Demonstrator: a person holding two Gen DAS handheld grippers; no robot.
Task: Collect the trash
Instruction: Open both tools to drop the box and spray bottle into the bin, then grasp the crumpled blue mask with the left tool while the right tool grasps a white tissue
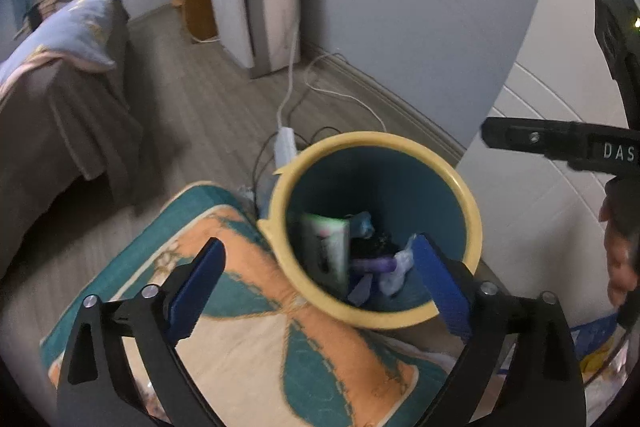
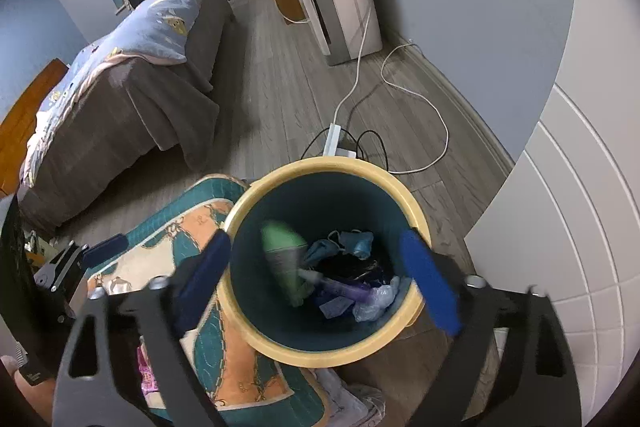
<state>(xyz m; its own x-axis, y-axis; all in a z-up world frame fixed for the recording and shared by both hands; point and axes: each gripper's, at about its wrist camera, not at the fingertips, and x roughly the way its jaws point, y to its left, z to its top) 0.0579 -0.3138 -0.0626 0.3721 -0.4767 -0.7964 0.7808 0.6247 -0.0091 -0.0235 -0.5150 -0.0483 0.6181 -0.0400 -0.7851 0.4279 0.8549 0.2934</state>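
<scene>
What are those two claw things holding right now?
Nothing. The left gripper and right gripper both gape empty above the trash bin.

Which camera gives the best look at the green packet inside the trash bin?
The left wrist view: the green packet stands sharp against the trash bin wall. The right wrist view shows it only as a motion-blurred green shape.
</scene>
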